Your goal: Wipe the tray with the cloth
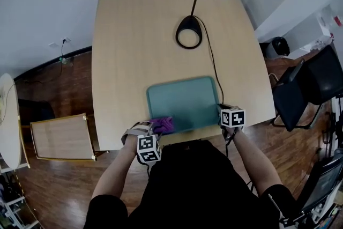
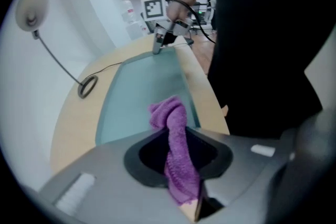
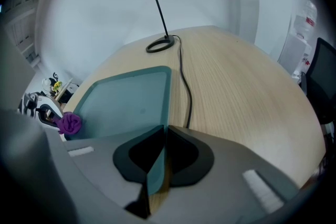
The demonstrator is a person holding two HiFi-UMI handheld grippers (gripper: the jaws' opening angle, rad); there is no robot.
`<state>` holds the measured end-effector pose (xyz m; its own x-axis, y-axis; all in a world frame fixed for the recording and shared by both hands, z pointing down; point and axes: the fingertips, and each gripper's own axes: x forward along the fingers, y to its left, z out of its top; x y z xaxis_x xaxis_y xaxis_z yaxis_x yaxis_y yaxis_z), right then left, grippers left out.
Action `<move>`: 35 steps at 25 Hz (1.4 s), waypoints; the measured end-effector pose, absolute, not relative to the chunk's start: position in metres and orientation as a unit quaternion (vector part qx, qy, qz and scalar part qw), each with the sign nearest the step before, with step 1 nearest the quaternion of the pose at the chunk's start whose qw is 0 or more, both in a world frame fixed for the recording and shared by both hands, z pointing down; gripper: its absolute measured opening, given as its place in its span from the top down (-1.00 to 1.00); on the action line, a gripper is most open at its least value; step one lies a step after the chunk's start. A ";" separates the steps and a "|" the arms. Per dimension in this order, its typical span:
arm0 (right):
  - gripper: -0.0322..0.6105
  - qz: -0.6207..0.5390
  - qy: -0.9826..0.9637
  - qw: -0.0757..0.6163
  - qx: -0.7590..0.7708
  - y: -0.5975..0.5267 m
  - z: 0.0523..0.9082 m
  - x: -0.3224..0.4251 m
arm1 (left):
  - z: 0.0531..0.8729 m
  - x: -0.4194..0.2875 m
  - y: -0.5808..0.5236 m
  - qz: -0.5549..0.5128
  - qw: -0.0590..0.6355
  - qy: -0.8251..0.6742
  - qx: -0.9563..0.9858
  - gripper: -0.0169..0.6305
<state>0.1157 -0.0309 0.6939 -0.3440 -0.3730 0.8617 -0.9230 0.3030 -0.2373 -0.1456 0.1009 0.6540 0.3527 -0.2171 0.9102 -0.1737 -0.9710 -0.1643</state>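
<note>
A teal tray (image 1: 185,99) lies near the front edge of the wooden table (image 1: 134,35). My left gripper (image 1: 157,128) is shut on a purple cloth (image 1: 164,125) at the tray's near left corner. In the left gripper view the cloth (image 2: 170,120) bunches up between the jaws of my left gripper (image 2: 177,157), just over the tray (image 2: 142,89). My right gripper (image 1: 222,111) is shut on the tray's right rim. In the right gripper view the teal edge (image 3: 157,165) runs between the closed jaws of my right gripper (image 3: 163,147). The cloth (image 3: 70,123) shows at the tray's far corner.
A desk lamp with a ring base (image 1: 188,32) stands behind the tray, and its cable (image 1: 212,67) runs past the tray's right side. A black chair (image 1: 305,88) stands to the right of the table. A wooden crate (image 1: 61,138) sits on the floor at left.
</note>
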 end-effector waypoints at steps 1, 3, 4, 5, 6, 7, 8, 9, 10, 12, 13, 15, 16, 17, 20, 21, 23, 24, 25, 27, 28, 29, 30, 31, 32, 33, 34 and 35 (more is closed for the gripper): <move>0.82 0.393 -0.723 0.346 0.451 -0.032 0.690 0.116 | 0.641 -0.143 0.092 -0.537 -0.011 0.151 -0.830 0.61; 0.81 0.401 -0.724 0.305 0.471 -0.035 0.671 0.120 | 0.607 -0.128 0.073 -0.465 -0.098 0.211 -0.854 0.61; 0.81 0.399 -0.725 0.281 0.486 -0.036 0.658 0.125 | 0.586 -0.116 0.064 -0.418 -0.145 0.231 -0.866 0.61; 0.81 0.397 -0.724 0.258 0.501 -0.036 0.645 0.132 | 0.566 -0.101 0.055 -0.371 -0.190 0.245 -0.875 0.61; 0.81 0.394 -0.723 0.238 0.516 -0.035 0.633 0.141 | 0.547 -0.083 0.046 -0.325 -0.233 0.255 -0.881 0.61; 0.81 0.393 -0.719 0.220 0.529 -0.032 0.622 0.151 | 0.530 -0.064 0.037 -0.285 -0.270 0.261 -0.882 0.61; 0.81 0.393 -0.715 0.203 0.542 -0.028 0.613 0.162 | 0.517 -0.044 0.028 -0.253 -0.300 0.267 -0.880 0.61; 0.81 0.394 -0.709 0.188 0.553 -0.024 0.605 0.174 | 0.508 -0.025 0.018 -0.226 -0.325 0.274 -0.877 0.61; 0.82 0.395 -0.705 0.175 0.563 -0.019 0.599 0.185 | 0.503 -0.006 0.008 -0.204 -0.347 0.283 -0.871 0.61; 0.82 0.397 -0.701 0.151 0.574 -0.010 0.589 0.203 | 0.500 0.028 -0.015 -0.166 -0.394 0.306 -0.851 0.60; 0.82 0.398 -0.701 0.139 0.575 -0.007 0.584 0.209 | 0.503 0.044 -0.027 -0.150 -0.417 0.320 -0.838 0.60; 0.82 0.397 -0.709 0.121 0.570 -0.002 0.573 0.222 | 0.514 0.079 -0.051 -0.129 -0.454 0.341 -0.813 0.60; 0.82 0.394 -0.714 0.115 0.566 0.001 0.566 0.229 | 0.524 0.097 -0.062 -0.126 -0.467 0.347 -0.804 0.60; 0.82 0.391 -0.720 0.110 0.563 0.004 0.560 0.236 | 0.537 0.114 -0.071 -0.128 -0.477 0.351 -0.796 0.60; 0.82 0.386 -0.728 0.099 0.558 0.018 0.549 0.262 | 0.587 0.142 -0.094 -0.165 -0.494 0.387 -0.761 0.60; 0.82 0.387 -0.728 0.095 0.558 0.022 0.547 0.271 | 0.603 0.146 -0.099 -0.179 -0.497 0.399 -0.750 0.59; 0.82 0.389 -0.727 0.091 0.558 0.028 0.547 0.291 | 0.627 0.153 -0.106 -0.197 -0.501 0.416 -0.733 0.47; 0.82 0.391 -0.728 0.090 0.556 0.030 0.549 0.299 | 0.635 0.156 -0.109 -0.200 -0.503 0.424 -0.726 0.36; 0.82 0.393 -0.728 0.091 0.554 0.032 0.552 0.307 | 0.641 0.158 -0.112 -0.200 -0.506 0.432 -0.719 0.30; 0.82 0.402 -0.730 0.092 0.546 0.034 0.559 0.321 | 0.642 0.162 -0.113 -0.191 -0.514 0.443 -0.709 0.20; 0.82 0.406 -0.731 0.092 0.541 0.034 0.562 0.325 | 0.635 0.164 -0.111 -0.182 -0.514 0.446 -0.710 0.18; 0.82 0.410 -0.732 0.089 0.536 0.033 0.564 0.328 | 0.621 0.165 -0.109 -0.172 -0.508 0.447 -0.716 0.18; 0.82 0.413 -0.734 0.083 0.532 0.031 0.564 0.329 | 0.602 0.163 -0.105 -0.159 -0.495 0.447 -0.728 0.18; 0.83 0.415 -0.737 0.077 0.527 0.028 0.563 0.327 | 0.579 0.158 -0.099 -0.144 -0.478 0.447 -0.742 0.18; 0.83 0.415 -0.741 0.071 0.523 0.024 0.560 0.323 | 0.554 0.150 -0.088 -0.127 -0.460 0.447 -0.756 0.18; 0.83 0.414 -0.747 0.065 0.516 0.021 0.557 0.317 | 0.529 0.140 -0.074 -0.109 -0.445 0.450 -0.767 0.19; 0.83 0.411 -0.754 0.060 0.508 0.019 0.551 0.308 | 0.507 0.127 -0.058 -0.093 -0.430 0.456 -0.773 0.20; 0.83 0.407 -0.765 0.053 0.497 0.016 0.544 0.298 | 0.491 0.112 -0.039 -0.079 -0.416 0.464 -0.778 0.24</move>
